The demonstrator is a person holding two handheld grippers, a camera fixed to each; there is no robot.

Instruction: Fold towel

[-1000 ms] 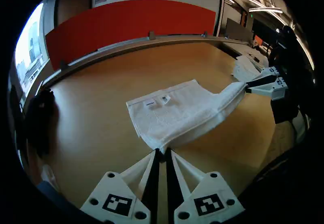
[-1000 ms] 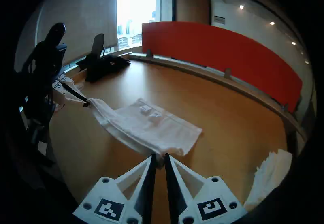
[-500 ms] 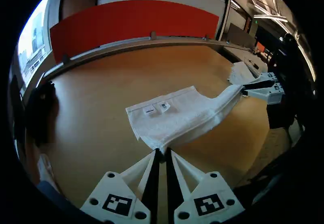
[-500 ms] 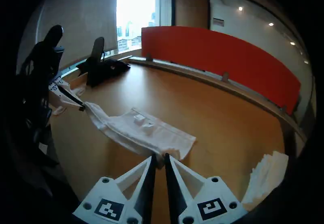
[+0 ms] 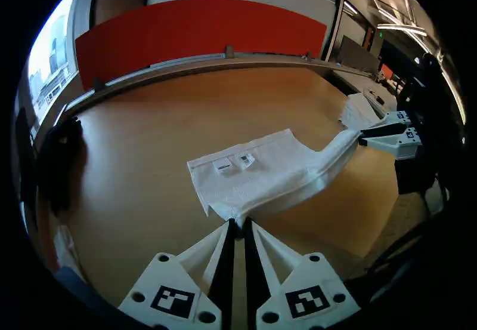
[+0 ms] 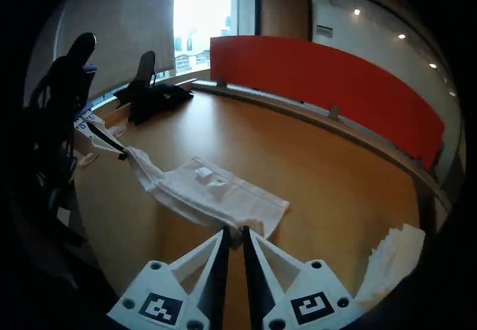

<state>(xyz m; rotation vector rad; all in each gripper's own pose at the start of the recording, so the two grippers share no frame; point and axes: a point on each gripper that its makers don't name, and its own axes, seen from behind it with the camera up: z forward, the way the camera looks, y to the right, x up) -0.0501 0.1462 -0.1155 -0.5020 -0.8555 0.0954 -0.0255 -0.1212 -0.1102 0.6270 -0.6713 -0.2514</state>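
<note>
A white towel (image 5: 262,172) with two small labels lies partly folded on the wooden table (image 5: 179,115), its near edge lifted at both ends. My left gripper (image 5: 238,225) is shut on one near corner of the towel. My right gripper (image 6: 234,233) is shut on the other near corner of the towel (image 6: 214,196). In the left gripper view the right gripper (image 5: 361,139) holds its corner at the right. In the right gripper view the left gripper (image 6: 122,153) pinches its corner at the left.
A stack of white towels (image 6: 393,258) sits at the table's right, also seen as towels (image 5: 361,110) beyond the right gripper. A dark chair and bag (image 6: 149,91) stand at the far left corner. A red partition (image 5: 197,28) runs behind the table's far edge.
Both grippers kept their hold on the towel's corners. The towel shifted slightly on the table and its lifted front edge hangs a little lower and straighter.
</note>
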